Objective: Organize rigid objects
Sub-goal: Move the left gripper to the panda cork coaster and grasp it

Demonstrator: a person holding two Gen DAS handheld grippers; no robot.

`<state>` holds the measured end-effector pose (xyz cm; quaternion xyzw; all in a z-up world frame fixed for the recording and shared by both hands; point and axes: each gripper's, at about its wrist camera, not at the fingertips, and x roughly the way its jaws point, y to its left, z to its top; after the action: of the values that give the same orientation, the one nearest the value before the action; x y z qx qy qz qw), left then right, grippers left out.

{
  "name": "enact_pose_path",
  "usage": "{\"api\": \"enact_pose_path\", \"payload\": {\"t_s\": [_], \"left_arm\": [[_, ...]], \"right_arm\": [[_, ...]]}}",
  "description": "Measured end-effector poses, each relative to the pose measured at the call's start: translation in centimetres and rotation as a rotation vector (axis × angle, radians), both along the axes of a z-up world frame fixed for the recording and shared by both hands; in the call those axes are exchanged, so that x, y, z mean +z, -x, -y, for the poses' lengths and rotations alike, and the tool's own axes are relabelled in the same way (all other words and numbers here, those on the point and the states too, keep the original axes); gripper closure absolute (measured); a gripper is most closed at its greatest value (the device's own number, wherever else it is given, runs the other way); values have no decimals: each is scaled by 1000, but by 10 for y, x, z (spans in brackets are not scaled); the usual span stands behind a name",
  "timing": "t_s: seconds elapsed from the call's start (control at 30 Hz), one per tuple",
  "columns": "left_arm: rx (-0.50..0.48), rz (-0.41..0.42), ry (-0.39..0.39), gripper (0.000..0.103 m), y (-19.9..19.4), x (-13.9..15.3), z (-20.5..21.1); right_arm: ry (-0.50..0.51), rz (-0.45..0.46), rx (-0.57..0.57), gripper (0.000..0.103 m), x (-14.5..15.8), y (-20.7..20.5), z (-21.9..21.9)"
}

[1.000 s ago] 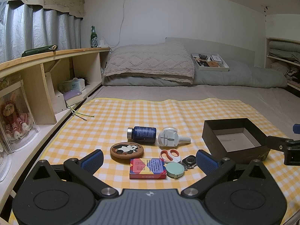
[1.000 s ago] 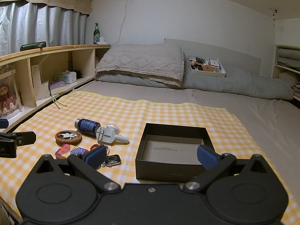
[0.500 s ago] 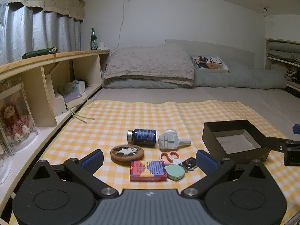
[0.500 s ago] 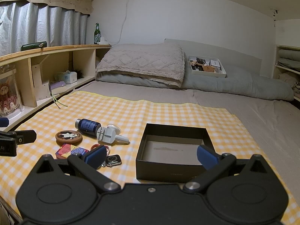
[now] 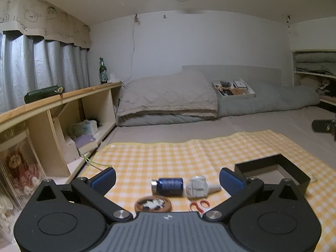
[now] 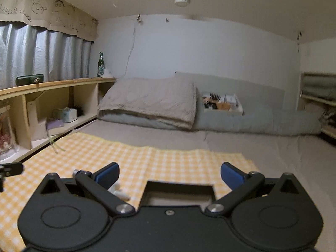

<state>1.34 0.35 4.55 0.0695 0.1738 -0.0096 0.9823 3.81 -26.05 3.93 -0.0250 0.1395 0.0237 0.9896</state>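
A: Left gripper point(image 5: 167, 178), jaws?
B: Wide apart, empty, above the yellow checked cloth point(image 5: 168, 155). Between the blue pads: dark blue cylindrical bottle point(image 5: 168, 186) lying on its side, white round plastic tool point(image 5: 198, 188) just right of it.
A: Nearer than the bottle?
B: Round wooden coaster point(image 5: 152, 204), orange-handled scissors point(image 5: 200, 204).
A: Right gripper point(image 6: 169, 175)?
B: Spread open, empty, over the open black square box point(image 6: 179, 195), which sits right of the bottle.

Yellow-white checked cloth point(image 5: 168, 155), black box point(image 5: 294, 174)
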Motion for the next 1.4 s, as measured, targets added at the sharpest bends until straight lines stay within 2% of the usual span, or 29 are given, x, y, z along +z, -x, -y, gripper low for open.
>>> {"api": "enact_pose_path", "payload": {"t_s": [0.13,0.3,0.43,0.5,0.63,0.7,0.77,0.87,1.07,1.13,1.2,1.23,1.4], "left_arm": [[-3,-1,-8,0,-20,11,-7],[21,-40,-44,0,-60,18,-14],[23,-96,-62,0,-96,12,-22],[16,-143,-75,0,-116,6,-25],[10,-260,-66,0,-151,-20,-33],[22,-335,-54,0,-169,-37,-36],[36,-406,-38,0,-183,-51,-39],[44,-474,-16,0,-201,-69,-44],[69,-600,-4,0,-232,-100,-50],[80,-644,12,0,-241,-109,-53],[93,-667,19,0,-246,-116,-56],[99,-679,17,0,-248,-120,-57],[105,-734,20,0,-255,-135,-60]], "right_arm": [[-2,-16,-23,0,17,-28,19],[-41,-156,-40,0,18,-75,44],[-92,-252,-100,1,0,-104,64],[-119,-312,-125,11,-16,-116,75],[-183,-474,-154,24,-48,-137,93],[-213,-557,-161,43,-67,-148,100],[-227,-629,-167,56,-84,-158,107],[-205,-706,-178,63,-105,-167,112],[-173,-767,-157,73,-121,-183,118],[-161,-780,-141,81,-126,-191,115],[-151,-793,-127,96,-129,-196,111],[-144,-795,-121,99,-131,-198,109],[-96,-804,-121,99,-134,-206,102]]}}
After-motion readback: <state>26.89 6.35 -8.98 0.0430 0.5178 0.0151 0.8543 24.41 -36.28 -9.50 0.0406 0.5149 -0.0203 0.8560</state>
